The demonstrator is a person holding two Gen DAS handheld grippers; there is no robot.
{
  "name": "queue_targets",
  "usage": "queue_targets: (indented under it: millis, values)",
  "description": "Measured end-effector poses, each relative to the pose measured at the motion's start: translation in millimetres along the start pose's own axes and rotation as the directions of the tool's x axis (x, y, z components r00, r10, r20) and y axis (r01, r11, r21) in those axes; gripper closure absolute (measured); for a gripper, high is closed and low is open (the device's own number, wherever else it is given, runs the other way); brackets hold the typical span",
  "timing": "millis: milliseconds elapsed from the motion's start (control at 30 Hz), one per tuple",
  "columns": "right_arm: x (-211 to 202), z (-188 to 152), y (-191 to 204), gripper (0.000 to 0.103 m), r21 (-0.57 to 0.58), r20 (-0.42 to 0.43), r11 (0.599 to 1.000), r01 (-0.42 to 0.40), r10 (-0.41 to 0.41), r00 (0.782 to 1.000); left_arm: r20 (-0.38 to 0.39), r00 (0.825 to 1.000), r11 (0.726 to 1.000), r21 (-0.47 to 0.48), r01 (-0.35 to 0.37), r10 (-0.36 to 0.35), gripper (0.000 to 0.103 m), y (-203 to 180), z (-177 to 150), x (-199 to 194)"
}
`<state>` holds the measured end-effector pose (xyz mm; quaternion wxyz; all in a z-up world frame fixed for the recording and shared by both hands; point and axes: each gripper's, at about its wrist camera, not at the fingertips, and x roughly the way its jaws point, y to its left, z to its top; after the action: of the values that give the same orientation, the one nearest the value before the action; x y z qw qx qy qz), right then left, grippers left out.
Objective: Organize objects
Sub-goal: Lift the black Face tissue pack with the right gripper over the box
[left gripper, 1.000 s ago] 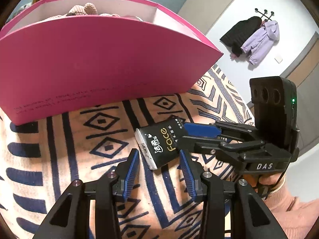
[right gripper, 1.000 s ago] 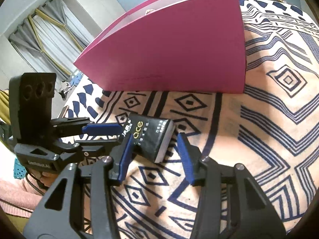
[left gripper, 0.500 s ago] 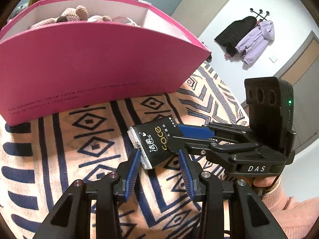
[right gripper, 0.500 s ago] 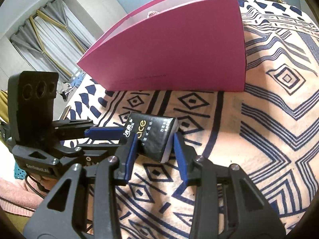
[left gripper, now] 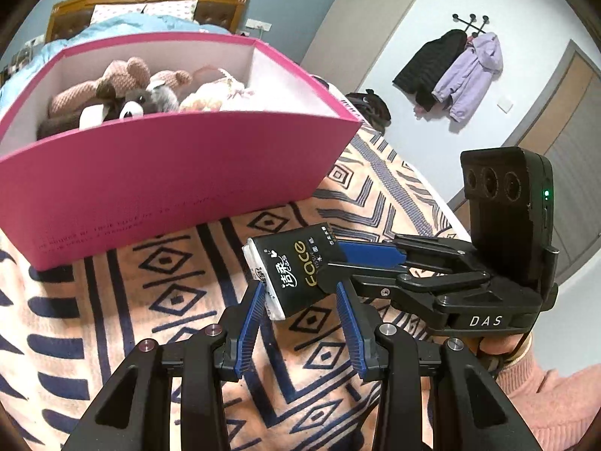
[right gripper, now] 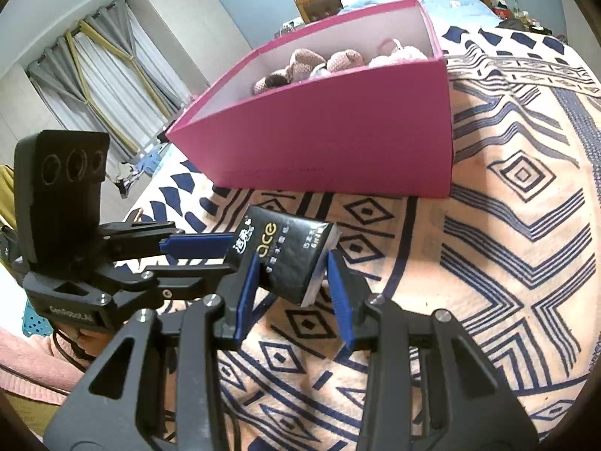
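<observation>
A black tissue pack [left gripper: 296, 268] with gold lettering is held in the air above the patterned bedspread. My left gripper [left gripper: 300, 302] and my right gripper [right gripper: 291, 276] are both shut on it from opposite ends; the pack also shows in the right wrist view [right gripper: 289, 248]. The right gripper appears in the left wrist view [left gripper: 338, 263] coming in from the right, and the left gripper appears in the right wrist view [right gripper: 203, 251] from the left. A pink box [left gripper: 157, 165] stands just beyond, open on top, holding several plush toys [left gripper: 124, 86].
The bedspread [right gripper: 507, 248] has navy geometric lines on peach. The pink box also shows in the right wrist view [right gripper: 338, 146]. A wooden headboard [left gripper: 150, 0] is behind it. Coats [left gripper: 454, 71] hang on the right wall; curtains [right gripper: 94, 60] are at the left.
Both grippers closed on the tissue pack and lifted it off the bedspread. The view has risen, so the toys inside the pink box now show.
</observation>
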<state>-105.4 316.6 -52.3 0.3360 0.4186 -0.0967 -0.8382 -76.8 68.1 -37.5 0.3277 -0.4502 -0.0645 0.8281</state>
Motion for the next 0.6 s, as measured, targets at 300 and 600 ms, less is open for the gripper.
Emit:
queue_targets:
  millis: [300, 600]
  values:
    - [-12.4, 6.3, 6.5, 0.063, -0.013, 0.031, 1.000, 0.003, -0.002, 1.000, 0.020, 1.000, 1.000, 0.026, -0.004, 0.003, 0.063, -7.5, 3.9, -6.7]
    - [-23.2, 12.0, 12.8, 0.063, -0.031, 0.059, 0.999, 0.009, -0.007, 0.998, 0.052, 0.999, 0.999, 0.043, -0.003, 0.000, 0.063, -14.2, 7.5, -15.0]
